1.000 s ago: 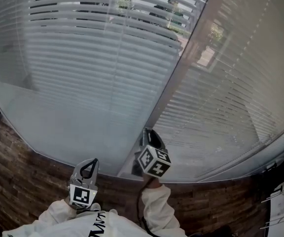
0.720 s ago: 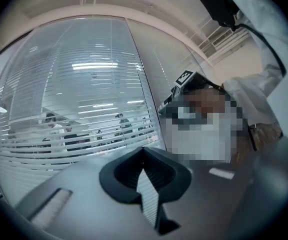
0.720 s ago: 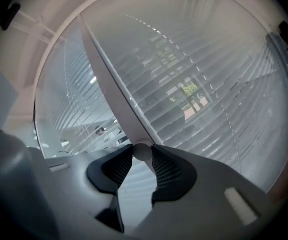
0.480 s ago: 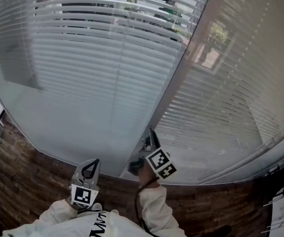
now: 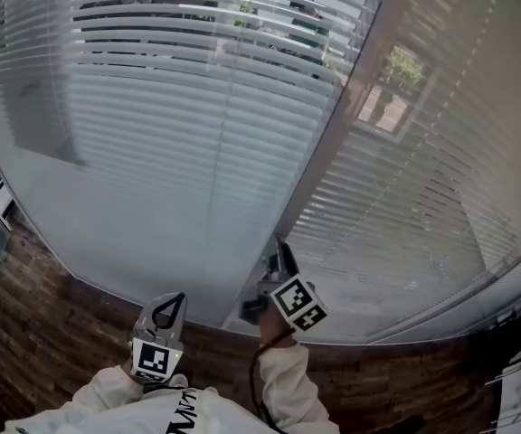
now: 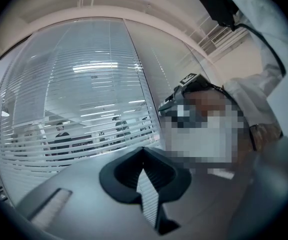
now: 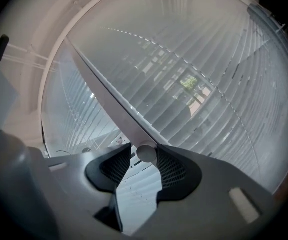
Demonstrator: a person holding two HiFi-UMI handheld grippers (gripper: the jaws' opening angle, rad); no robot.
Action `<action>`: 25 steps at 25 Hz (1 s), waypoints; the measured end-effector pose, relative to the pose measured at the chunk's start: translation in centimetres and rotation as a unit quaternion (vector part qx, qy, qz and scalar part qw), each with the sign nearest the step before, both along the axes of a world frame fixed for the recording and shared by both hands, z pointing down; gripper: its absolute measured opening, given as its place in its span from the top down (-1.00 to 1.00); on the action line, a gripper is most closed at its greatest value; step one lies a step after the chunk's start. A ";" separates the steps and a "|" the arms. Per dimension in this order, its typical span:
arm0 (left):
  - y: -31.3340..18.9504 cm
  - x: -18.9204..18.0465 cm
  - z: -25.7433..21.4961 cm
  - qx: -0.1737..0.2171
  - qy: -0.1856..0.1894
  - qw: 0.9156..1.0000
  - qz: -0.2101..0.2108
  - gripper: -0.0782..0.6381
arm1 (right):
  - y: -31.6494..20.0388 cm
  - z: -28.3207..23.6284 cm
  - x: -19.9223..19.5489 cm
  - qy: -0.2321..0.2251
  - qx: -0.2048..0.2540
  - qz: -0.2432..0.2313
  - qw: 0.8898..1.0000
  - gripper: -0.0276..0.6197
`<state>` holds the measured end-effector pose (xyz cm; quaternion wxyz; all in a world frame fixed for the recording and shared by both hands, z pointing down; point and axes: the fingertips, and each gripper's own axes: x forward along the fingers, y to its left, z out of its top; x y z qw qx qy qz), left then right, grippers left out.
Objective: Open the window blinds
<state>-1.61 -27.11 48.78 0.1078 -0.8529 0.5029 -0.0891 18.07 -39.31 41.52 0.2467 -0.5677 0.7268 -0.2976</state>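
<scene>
1. Working the slat-tilt step: reaching the right gripper [image 7: 144,148] level to the small round knob [image 7: 147,153] on the post [image 5: 333,143] between the two panes, at lower centre of the head view.
2. Keeping the jaws a little apart around the knob, having just been opening them. Touching it with the right pad and leaving a sliver of gap at the left, so seemingly not pinching it at this instant.
3. Parking the left gripper [image 6: 143,150] at lower left of the head view, jaws together on nothing, well apart from the knob.
4. Reading the task as part done. Seeing through the left blind [image 5: 179,107] at upper left of the frame, with people [image 6: 59,134] showing behind the slats, while finding it flat and white lower down. Noticing darker gaps across the middle of the right blind [image 5: 405,197].
5. Calling next, most likely, for closing squarely back on the knob and rolling the wrist again. Expecting a smooth, small, round thing to slip unless pinched firm and centred.
6. Facing an office partition: glass over the blinds, a brown brick-patterned band [image 5: 52,333] running along the bottom of the frame, wall or floor not being clear, and pale ceiling lights reflecting in the pane.
</scene>
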 end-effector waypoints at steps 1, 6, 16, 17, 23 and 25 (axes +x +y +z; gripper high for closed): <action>0.0 0.1 -0.1 0.001 -0.001 1.000 -0.002 0.78 | 0.2 -0.2 0.0 0.007 0.003 -0.005 1.000 0.45; 0.6 0.5 -0.7 0.004 -0.007 1.000 -0.016 0.78 | 2.5 -0.8 0.5 0.035 0.019 -0.030 0.999 0.48; 2.1 -0.1 -1.7 0.002 -0.022 0.999 -0.036 0.78 | 11.3 2.2 -0.2 0.223 0.045 -0.064 0.972 0.91; 2.3 -0.3 -1.5 0.002 -0.024 0.999 -0.034 0.78 | 12.3 2.9 -0.8 0.243 0.045 -0.065 0.967 0.91; 3.6 -1.9 -1.6 -0.006 -0.024 1.000 -0.005 0.78 | 17.6 6.3 -3.5 0.318 0.027 -0.064 0.946 0.91; 4.1 -1.9 -2.3 -0.007 -0.023 1.000 0.009 0.78 | 19.3 7.0 -3.2 0.324 0.015 -0.061 0.944 0.91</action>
